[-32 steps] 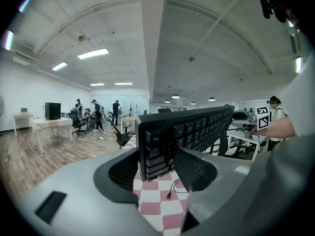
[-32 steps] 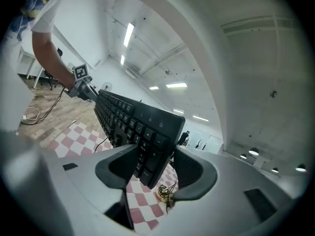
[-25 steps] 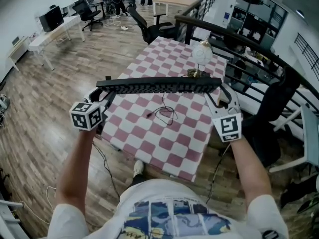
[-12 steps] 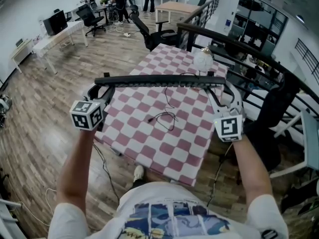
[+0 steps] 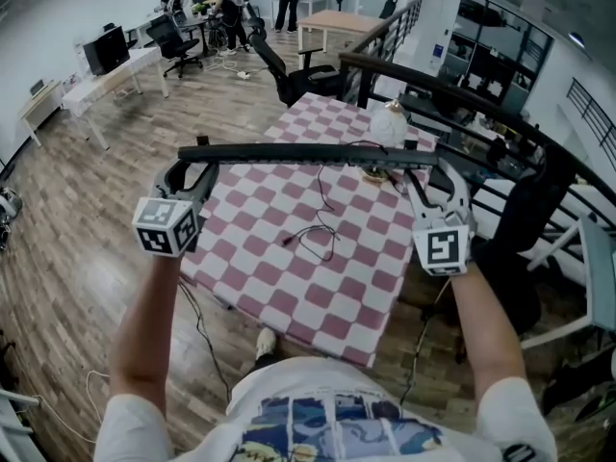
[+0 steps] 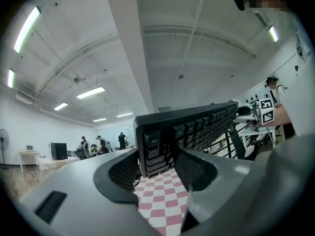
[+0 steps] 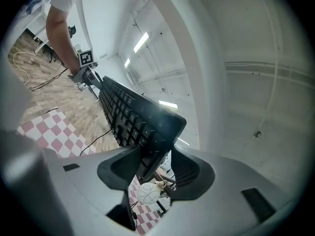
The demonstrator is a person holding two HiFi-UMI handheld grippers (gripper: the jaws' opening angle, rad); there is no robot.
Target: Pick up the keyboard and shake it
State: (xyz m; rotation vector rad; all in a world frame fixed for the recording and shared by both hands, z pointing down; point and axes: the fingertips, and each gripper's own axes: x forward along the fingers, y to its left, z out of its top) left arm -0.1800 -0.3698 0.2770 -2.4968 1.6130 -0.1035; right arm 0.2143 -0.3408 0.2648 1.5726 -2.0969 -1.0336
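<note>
Raised higher above the pink-and-white checked table (image 5: 339, 287) than a second ago, the long black keyboard (image 5: 308, 151) hangs level, clamped at its ends by the left gripper (image 5: 195, 165) and the just-tightened right gripper (image 5: 435, 168); pickup looks done, shaking remains, and overhead only its thin edge shows

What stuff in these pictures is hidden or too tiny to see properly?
- Letters on the keyboard: the head view shows it nearly edge-on, so the key tops cannot be read.
- White round thing: in the head view its base sits behind the keyboard, and it is too small to name.
- Thin cable: head view, too thin to trace its ends.
- Table legs: head view, under the checked cloth.
</note>
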